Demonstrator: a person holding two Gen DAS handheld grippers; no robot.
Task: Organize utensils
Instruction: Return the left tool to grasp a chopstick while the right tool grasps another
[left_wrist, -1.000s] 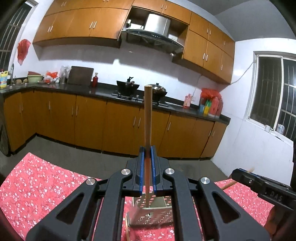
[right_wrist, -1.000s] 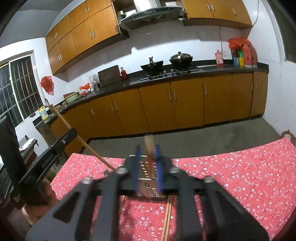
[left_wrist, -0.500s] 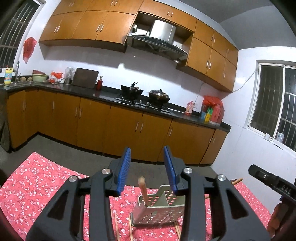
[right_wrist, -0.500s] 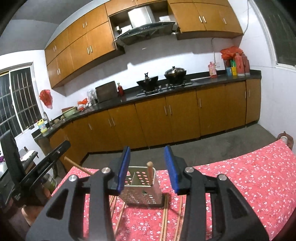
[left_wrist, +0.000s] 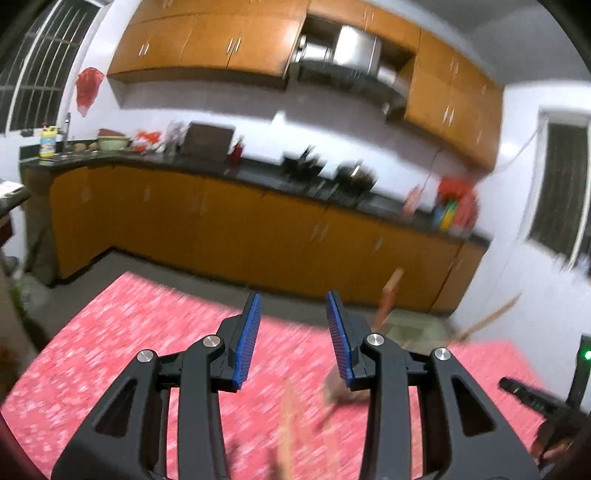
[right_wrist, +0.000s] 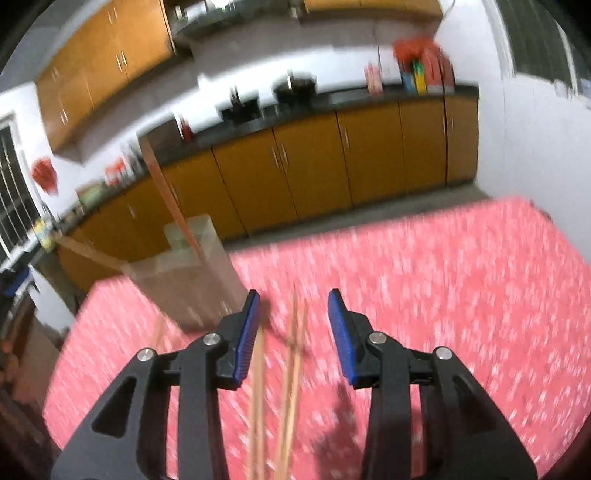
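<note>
A perforated metal holder (right_wrist: 188, 280) stands on the red flowered cloth (right_wrist: 443, 295), with two wooden chopsticks (right_wrist: 166, 192) leaning out of it. In the right wrist view my right gripper (right_wrist: 294, 328) hangs low over several loose chopsticks (right_wrist: 291, 369) lying on the cloth. Its jaws are closing, the sticks show between the fingers, and the pads touch nothing. In the left wrist view my left gripper (left_wrist: 293, 339) is open and empty. The holder (left_wrist: 402, 328) sits just behind its right finger, with a chopstick (left_wrist: 388, 295) upright in it. Blurred chopsticks (left_wrist: 288, 424) lie below.
Orange kitchen cabinets (left_wrist: 258, 236) and a dark counter run along the far wall beyond the table's far edge. The cloth (left_wrist: 129, 332) stretches left of the left gripper. The other gripper (left_wrist: 532, 398) shows at the lower right of the left wrist view.
The left gripper opened and let its chopstick drop into the holder, then swung left. The right gripper let go too, then sank toward the loose chopsticks, its jaws narrowing.
</note>
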